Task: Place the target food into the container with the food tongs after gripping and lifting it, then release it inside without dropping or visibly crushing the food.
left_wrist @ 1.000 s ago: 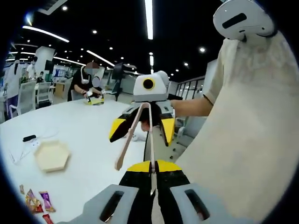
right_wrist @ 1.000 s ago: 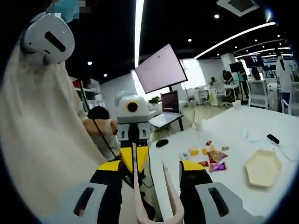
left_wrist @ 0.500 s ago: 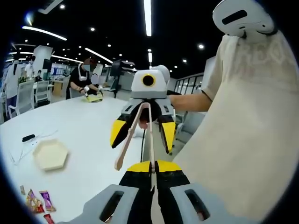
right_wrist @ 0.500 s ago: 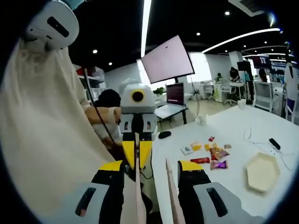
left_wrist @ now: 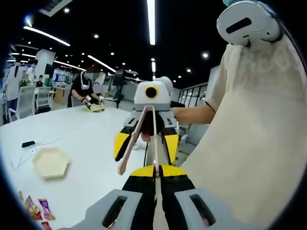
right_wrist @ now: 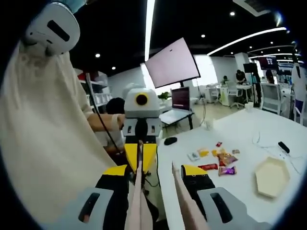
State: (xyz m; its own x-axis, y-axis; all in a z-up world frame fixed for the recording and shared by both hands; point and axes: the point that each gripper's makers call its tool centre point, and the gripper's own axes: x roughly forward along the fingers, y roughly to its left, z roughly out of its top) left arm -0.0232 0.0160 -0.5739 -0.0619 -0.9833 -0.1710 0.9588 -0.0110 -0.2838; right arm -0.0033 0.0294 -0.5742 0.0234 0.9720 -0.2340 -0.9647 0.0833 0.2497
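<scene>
Your left gripper (left_wrist: 154,168) pinches the food tongs (left_wrist: 139,136) by their joined end, and your right gripper (right_wrist: 158,178) clamps both arms. The wrapped snacks (right_wrist: 218,160) lie beside the hexagonal container (right_wrist: 271,177) on the white table (right_wrist: 240,139).

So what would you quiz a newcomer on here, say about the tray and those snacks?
1. True or false: the six-sided tray already has food in it.
2. The snack packets lie: A) on the white table, beside the tray; B) inside the tray; C) in a gripper.
3. Fill in: the left gripper is closed on one arm of the ___.

Key: 1 false, the tray looks empty. 2 A. 3 tongs; their other arm hangs free.
</scene>
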